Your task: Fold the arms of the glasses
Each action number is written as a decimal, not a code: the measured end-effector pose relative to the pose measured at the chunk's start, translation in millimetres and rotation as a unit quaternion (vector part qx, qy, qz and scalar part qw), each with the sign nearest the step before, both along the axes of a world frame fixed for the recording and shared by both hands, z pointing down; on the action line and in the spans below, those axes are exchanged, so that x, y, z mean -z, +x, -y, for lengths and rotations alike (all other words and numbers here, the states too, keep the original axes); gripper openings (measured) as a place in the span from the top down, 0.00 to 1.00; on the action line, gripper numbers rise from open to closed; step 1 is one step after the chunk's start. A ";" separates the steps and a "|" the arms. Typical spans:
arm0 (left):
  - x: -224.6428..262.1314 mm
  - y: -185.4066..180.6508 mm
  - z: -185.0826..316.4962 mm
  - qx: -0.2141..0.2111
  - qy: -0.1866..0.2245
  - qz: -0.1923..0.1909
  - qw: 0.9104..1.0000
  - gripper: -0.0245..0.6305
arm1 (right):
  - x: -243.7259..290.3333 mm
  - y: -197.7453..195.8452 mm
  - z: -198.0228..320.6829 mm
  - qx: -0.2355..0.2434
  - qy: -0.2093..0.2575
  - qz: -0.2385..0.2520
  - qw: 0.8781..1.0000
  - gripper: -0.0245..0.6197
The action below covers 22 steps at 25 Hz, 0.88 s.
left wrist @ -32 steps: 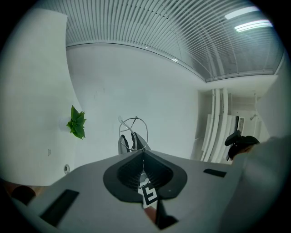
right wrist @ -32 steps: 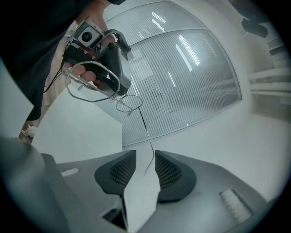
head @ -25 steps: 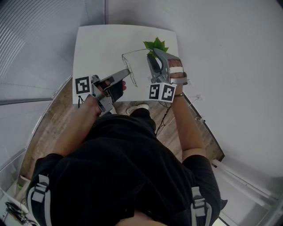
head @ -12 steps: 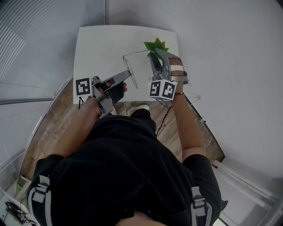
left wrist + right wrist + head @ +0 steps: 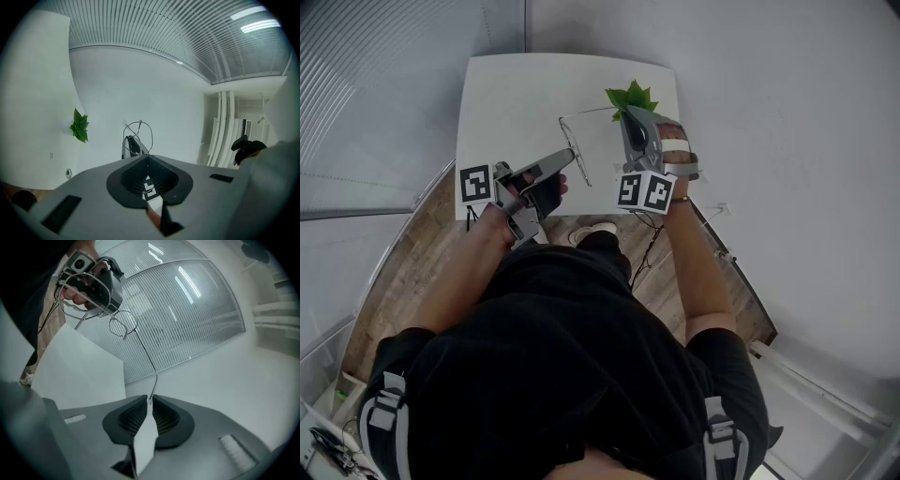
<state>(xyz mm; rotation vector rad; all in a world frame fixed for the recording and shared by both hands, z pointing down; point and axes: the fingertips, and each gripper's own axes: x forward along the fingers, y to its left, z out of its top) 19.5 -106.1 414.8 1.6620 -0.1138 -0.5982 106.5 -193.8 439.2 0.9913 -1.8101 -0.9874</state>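
Right gripper [image 5: 149, 398] just closed on arm tip of glasses [image 5: 123, 324], nose slightly down; left gripper [image 5: 147, 158], tilted up, tight on frame.

One glasses [image 5: 579, 150], two grippers [image 5: 570, 156] [image 5: 629, 112] (one plant [image 5: 630, 96]).

Glasses [image 5: 578, 161]: thin wire frame, round clear lenses, as I read them.
Arm: one unfolded, running toward 3 o'clock.
Place: aloft, my 12 o'clock.

A green plant [image 5: 630, 96] on a white table [image 5: 516, 103] over wooden floor [image 5: 412, 253].
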 end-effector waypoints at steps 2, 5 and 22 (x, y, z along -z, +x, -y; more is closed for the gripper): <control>0.3 -0.4 0.1 0.001 0.000 0.000 1.000 0.95 | 1.1 -0.2 -0.9 0.000 0.001 0.000 1.000 0.89; -0.6 -0.6 0.5 0.002 -0.001 0.001 1.000 0.95 | 1.8 -0.2 -2.1 -0.001 0.002 0.000 1.000 0.89; -10.2 -30.8 28.3 0.039 -0.021 0.014 0.999 0.95 | 1.9 -28.7 -3.2 0.009 -0.009 0.011 1.000 0.90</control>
